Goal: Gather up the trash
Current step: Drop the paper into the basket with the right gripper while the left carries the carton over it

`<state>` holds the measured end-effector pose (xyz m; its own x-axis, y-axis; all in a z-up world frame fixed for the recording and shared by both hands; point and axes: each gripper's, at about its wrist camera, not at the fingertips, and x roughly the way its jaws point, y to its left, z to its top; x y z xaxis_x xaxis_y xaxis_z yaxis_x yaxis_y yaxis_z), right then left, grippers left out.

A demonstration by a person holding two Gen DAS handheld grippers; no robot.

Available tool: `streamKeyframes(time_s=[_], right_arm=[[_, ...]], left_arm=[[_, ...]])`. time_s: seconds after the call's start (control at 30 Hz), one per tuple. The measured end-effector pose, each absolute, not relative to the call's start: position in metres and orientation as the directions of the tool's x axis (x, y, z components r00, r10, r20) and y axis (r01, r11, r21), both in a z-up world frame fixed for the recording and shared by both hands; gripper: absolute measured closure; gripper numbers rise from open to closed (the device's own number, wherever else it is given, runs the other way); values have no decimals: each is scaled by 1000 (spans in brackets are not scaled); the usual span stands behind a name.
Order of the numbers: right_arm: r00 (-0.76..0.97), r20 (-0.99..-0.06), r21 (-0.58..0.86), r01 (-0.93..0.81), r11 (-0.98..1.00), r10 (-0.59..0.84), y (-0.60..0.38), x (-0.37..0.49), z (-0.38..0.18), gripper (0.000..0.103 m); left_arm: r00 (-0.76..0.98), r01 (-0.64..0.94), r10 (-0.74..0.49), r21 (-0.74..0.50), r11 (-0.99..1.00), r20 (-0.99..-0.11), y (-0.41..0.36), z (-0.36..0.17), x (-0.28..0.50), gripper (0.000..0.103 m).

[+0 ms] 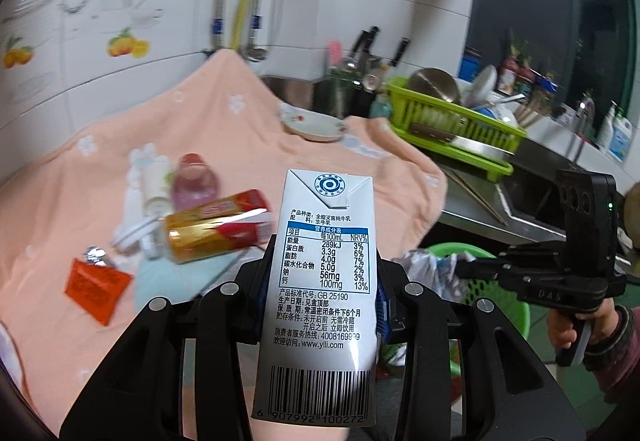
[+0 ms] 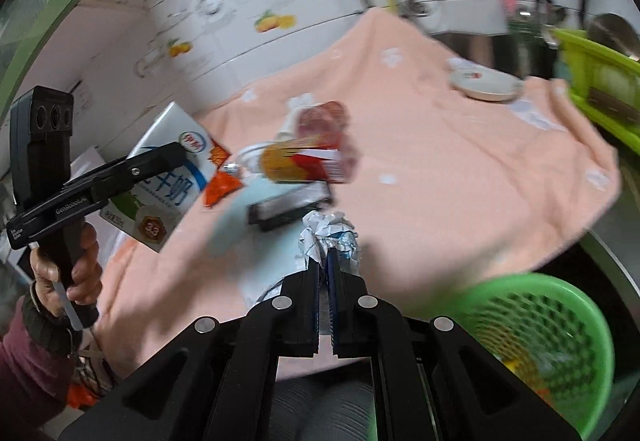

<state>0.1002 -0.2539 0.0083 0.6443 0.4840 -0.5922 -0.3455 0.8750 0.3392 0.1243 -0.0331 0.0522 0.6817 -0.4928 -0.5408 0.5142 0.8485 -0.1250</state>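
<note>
Trash, item 1: milk carton [image 1: 324, 281], white w/ nutrition panel & barcode, clamped upright in left hand-held gripper [image 1: 320, 281]; jaws closed on its sides, carton off the desk, carried in the air.

Item 2: crumpled paper wad [image 2: 330, 237], white w/ blue print, pinched at the tips of right hand-held gripper [image 2: 328, 273]; jaws narrow, nearly touching, wad sticking out beyond them. Also airborne, just above the desk edge.

Destination: green plastic basket [image 2: 540, 321], perforated wall, low at the desk's near right side, some scraps already inside. Paper wad is near its rim; carton further back, to the left.

Remaining on desk, laid on peach towel [image 1: 240, 113]:
- gold/red snack tube [image 1: 216, 229], on its side
- red foil packet [image 1: 96, 287], near left edge
- pink-capped bottle [image 1: 194, 181] & white bottle [image 1: 154, 185], behind the tube
- dark flat box [image 2: 288, 207], beside the tube (right wrist view only; blurred)
- small plate [image 1: 314, 125], far end, prob. not trash

Surroundings: lime dish rack [image 1: 452, 121] w/ bowls, steel sink beyond, tiled wall.

Step in hand (judged): transport — both pieces picked, en route to basket; approx. early-to-mid task, several pieces not yet collected.

Next move calls for: bring each gripper over the basket mouth, open jaws, let pieces drop. Paper first, being closer. Carton is tall; needs clearance over the rim. Keep the two grippers apart at the opening.
</note>
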Motion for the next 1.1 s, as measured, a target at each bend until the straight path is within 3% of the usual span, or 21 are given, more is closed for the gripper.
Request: streamKeyframes(time_s=[0.27, 0.5, 0.63, 0.93, 1.1], right_arm=[[684, -653, 277, -184, 943, 325, -321, 71, -14, 99], [660, -693, 281, -125, 952, 291, -338, 66, -42, 95], [649, -705, 290, -105, 951, 286, -343, 63, -53, 73], [682, -683, 311, -51, 949, 261, -368, 48, -51, 60], [698, -683, 301, 0, 954, 216, -387, 34, -51, 59]], left_arm=[[608, 603, -572, -148, 784, -551, -85, 40, 122, 64], [557, 652, -601, -146, 744, -573, -122, 29, 117, 64], [533, 667, -610, -153, 729, -587, -136, 22, 116, 64], [473, 694, -634, -184, 696, -612, -162, 3, 114, 64], [418, 721, -640, -193, 665, -645, -184, -17, 109, 64]])
